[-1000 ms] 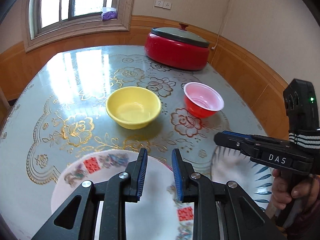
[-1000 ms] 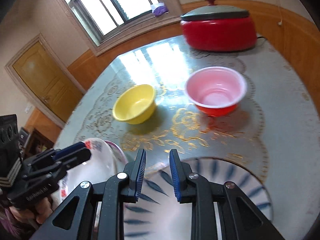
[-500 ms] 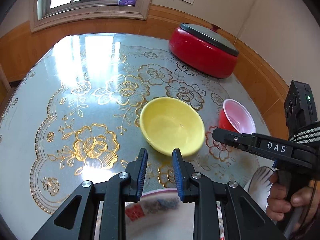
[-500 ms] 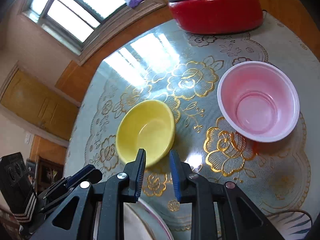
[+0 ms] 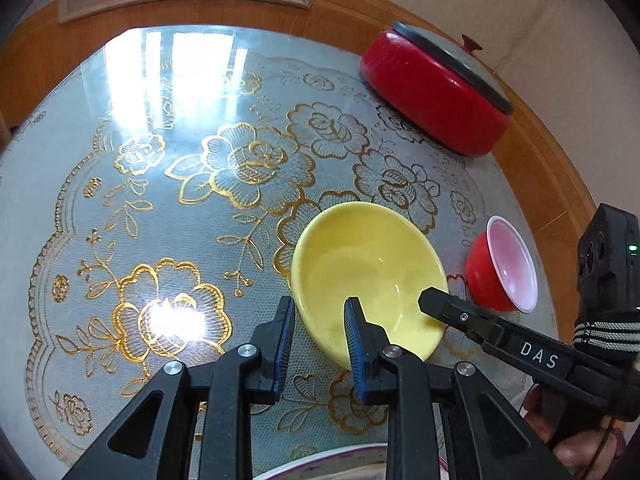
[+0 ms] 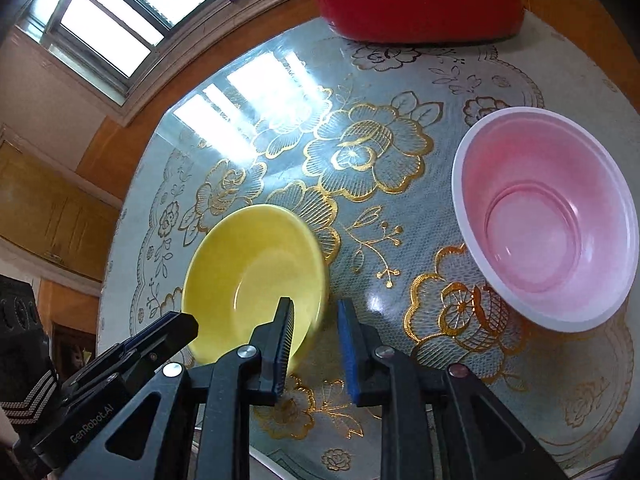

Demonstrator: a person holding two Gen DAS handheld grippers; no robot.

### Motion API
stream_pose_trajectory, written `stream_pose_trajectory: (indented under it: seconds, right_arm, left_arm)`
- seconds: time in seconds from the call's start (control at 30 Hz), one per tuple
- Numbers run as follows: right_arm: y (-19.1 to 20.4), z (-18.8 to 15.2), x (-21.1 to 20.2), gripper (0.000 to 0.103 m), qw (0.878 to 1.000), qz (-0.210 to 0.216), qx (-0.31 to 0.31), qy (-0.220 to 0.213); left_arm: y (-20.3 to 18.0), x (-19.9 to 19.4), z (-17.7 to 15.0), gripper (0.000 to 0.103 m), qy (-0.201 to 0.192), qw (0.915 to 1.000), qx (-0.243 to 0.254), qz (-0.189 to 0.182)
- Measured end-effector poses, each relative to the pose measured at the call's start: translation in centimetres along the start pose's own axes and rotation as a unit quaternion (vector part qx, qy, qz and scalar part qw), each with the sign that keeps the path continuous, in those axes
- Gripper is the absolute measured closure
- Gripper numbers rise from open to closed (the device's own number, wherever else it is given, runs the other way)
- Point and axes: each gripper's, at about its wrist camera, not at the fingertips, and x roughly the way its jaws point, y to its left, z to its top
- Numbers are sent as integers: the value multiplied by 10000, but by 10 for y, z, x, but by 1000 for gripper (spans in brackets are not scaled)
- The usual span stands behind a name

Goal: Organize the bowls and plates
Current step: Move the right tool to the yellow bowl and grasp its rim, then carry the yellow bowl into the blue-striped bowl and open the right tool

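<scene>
Two bowls: I see a round yellow plastic bowl [image 5: 368, 276] near the middle of the table and, to its right, a red plastic bowl with a pale pink inside [image 6: 548, 216] — both upright, apart from each other.
Left gripper [image 5: 319, 344]: my jaws straddle the yellow bowl's near-left rim, one finger outside, one inside; they are closing, pads not yet pressing.
Right gripper [image 6: 315, 350]: its jaws straddle the yellow bowl's near-right rim and are closing too; the rim there is blurred, so I cannot tell if the pads touch.
Table [image 5: 132, 208]: round, glossy, with a gold-flowered cover.
Far right: a red round lidded cooker [image 5: 436, 92] at the table's edge.
Near edge: a sliver of white plate rim [image 5: 328, 458] — little else visible.
</scene>
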Motion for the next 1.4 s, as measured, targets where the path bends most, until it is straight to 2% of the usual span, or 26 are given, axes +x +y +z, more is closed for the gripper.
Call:
stream_pose_trajectory:
  seconds: [0.03,0.17,0.5,0.73,1.1,1.4]
  right_arm:
    - [1,-1,1,91,10000,-54,-42,-7]
    - [2,-2,-6,92,9997,-107,-210,-112]
    - [-6,-18,-26,92,9997,96,-221,-105]
    - [-15,-36,-57,92,9990,155,-287,-296]
    - [-42,-73,-124,92,9970,92,-268,-717]
    - [-74,-111,-175,92,9944,-100,-91,-1044]
  left_arm:
    - [-2,1,0,85,-3,10000,58,28]
    - [-5,-2,-6,88,-6,9999,165,11]
    - [-21,-30,-32,88,-253,9987,442,53]
    - [-43,-53,-54,87,-427,9961,771,-24]
    - [-83,-79,-89,87,-417,9908,1168,-539]
    - [-125,-103,-117,87,-402,9791,1692,-1054]
